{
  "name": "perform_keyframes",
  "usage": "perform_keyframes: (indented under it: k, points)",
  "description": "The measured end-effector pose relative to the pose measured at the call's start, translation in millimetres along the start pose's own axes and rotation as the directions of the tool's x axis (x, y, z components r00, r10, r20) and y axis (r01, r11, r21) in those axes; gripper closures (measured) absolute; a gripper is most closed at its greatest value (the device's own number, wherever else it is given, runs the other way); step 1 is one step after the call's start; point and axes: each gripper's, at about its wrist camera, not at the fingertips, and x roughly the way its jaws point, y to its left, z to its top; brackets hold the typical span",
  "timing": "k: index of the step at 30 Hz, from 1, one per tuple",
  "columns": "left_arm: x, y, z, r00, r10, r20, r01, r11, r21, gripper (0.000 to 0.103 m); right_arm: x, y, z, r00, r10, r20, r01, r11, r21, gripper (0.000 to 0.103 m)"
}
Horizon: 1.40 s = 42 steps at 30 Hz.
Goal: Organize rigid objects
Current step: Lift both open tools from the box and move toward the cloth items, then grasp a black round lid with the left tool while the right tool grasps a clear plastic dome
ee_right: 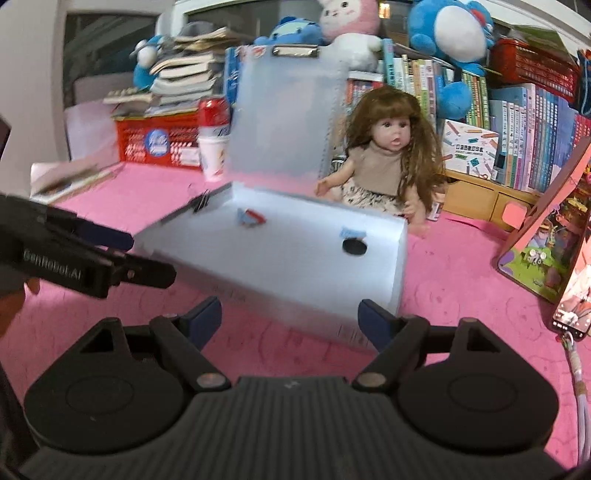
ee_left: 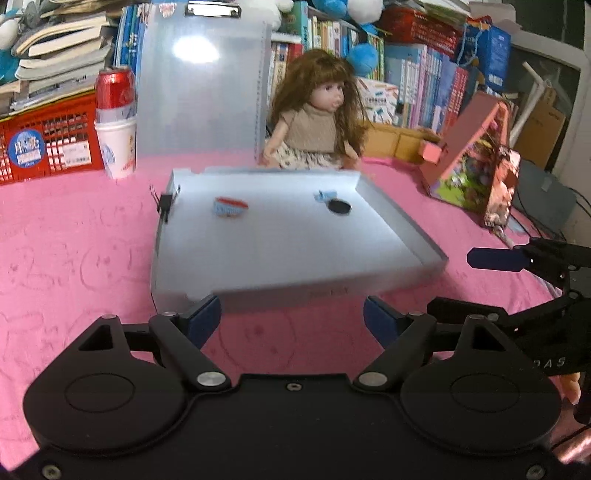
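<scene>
Jaws of the left gripper (ee_left: 291,317) are spread wide with nothing between them, and those of the right gripper (ee_right: 290,319) are likewise released and empty. Just ahead of both, an open translucent plastic case (ee_left: 280,251) is seen lying on the pink tabletop (ee_left: 74,240), its lid (ee_left: 199,92) raised upright at the far side. Inside it, beyond the gripper tips, a red-and-blue item (ee_left: 231,206) and a black disc (ee_left: 339,206) lie well apart; both are too blurred to be identified. A black binder clip (ee_left: 164,203) is fixed to the case's left wall. Behind the case a long-haired doll (ee_left: 317,114) is seated. Only the right wrist view shows a phone (ee_right: 570,314) off to the right and plush toys (ee_right: 447,29) above the books; a red can (ee_left: 114,88) atop a white cup is clearer in the left view.
</scene>
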Motion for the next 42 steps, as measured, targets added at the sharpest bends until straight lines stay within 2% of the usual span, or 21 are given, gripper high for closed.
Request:
perform_keyframes:
  k: [4, 9, 11, 13, 17, 26, 33, 42]
  points:
    - [-6, -4, -17, 1.0, 0.001, -0.011, -0.001, 1.0, 0.021, 0.019, -6, 6, -16, 0.999, 0.047, -0.026, -0.047, 0.999, 0.006, 0.015]
    - [-18, -5, -40, 1.0, -0.011, -0.01, 0.011, 1.0, 0.027, 0.032, -11, 10, -34, 0.996, 0.084, -0.031, -0.083, 0.996, 0.042, 0.021]
    - [-22, -4, -47, 1.0, -0.014, -0.009, 0.015, 0.999, 0.03, 0.042, -10, 8, -39, 0.994, 0.099, -0.039, -0.096, 0.993, 0.072, 0.027]
    - [-25, -3, -53, 1.0, -0.022, -0.019, 0.022, 0.999, 0.036, 0.047, -8, 5, -43, 0.993, 0.108, -0.057, -0.102, 0.99, 0.097, 0.038]
    - [-27, -2, -62, 0.997, -0.058, -0.05, 0.06, 0.997, 0.041, 0.051, -3, -4, -50, 0.991, 0.119, -0.068, -0.108, 0.982, 0.157, 0.047]
    - [-17, -10, -71, 0.997, -0.054, -0.064, 0.058, 0.996, 0.073, 0.056, 3, -19, -54, 0.986, 0.157, -0.061, -0.135, 0.953, 0.272, 0.052]
    - [-12, -13, -70, 0.998, -0.042, -0.037, 0.046, 0.994, 0.097, 0.056, 5, -19, -54, 0.986, 0.158, -0.057, -0.136, 0.949, 0.285, 0.07]
    - [-7, -14, -68, 0.999, -0.047, -0.025, 0.049, 0.995, 0.085, 0.057, 1, -14, -51, 0.991, 0.125, -0.05, -0.109, 0.963, 0.247, 0.07]
